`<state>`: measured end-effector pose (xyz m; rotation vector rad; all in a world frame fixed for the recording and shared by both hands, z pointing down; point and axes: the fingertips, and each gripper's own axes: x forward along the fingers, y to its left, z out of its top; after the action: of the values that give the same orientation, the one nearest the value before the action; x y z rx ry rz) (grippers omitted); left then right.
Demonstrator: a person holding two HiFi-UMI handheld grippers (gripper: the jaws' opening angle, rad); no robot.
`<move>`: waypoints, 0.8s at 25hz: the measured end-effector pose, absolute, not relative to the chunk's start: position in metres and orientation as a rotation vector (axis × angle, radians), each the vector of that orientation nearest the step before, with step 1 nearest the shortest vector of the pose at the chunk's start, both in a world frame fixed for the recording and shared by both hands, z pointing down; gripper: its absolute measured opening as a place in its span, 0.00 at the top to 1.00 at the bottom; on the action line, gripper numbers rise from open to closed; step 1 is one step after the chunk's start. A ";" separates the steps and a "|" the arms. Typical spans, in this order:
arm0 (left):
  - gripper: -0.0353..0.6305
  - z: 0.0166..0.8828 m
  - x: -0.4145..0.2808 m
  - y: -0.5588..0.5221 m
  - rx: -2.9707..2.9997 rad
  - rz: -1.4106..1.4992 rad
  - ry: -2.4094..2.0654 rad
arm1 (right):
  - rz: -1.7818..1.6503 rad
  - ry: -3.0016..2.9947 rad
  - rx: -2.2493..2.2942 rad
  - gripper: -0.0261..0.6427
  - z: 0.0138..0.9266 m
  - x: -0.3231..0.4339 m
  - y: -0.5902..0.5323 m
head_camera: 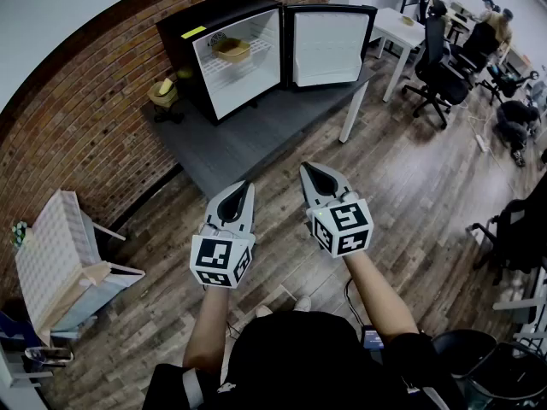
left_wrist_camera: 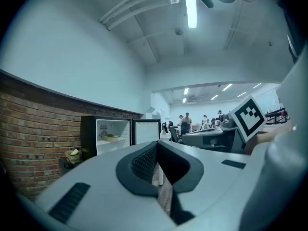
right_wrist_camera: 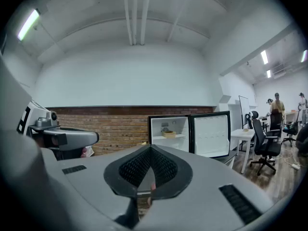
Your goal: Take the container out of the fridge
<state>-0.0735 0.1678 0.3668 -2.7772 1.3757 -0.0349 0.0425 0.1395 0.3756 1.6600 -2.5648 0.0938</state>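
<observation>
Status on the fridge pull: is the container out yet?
Not yet.
Done: the fridge door stands open.
In hand: nothing. The left gripper and right gripper have their fingers shut and empty, held over the floor short of the table.
Left: reach in, grip the container on the upper shelf, and lift it out.

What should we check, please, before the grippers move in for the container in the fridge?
1. Fridge door open: ok.
2. Container sits inside the fridge, unobstructed: ok.
3. Left gripper open for grasping: not ok, fingers shut, empty.
4. Right gripper open: not ok, fingers shut, empty.
5. Grippers at the fridge: not ok, both well back from it.
6. Container contents: cannot tell.
</observation>
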 end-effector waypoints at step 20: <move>0.93 0.370 -0.025 0.192 -2.746 -0.035 1.412 | 0.127 -2.610 1.600 0.90 0.389 0.085 0.162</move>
<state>-0.0255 0.1919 0.3700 -2.7459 1.4122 -0.0354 0.0847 0.1622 0.3889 1.5999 -2.6096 0.1275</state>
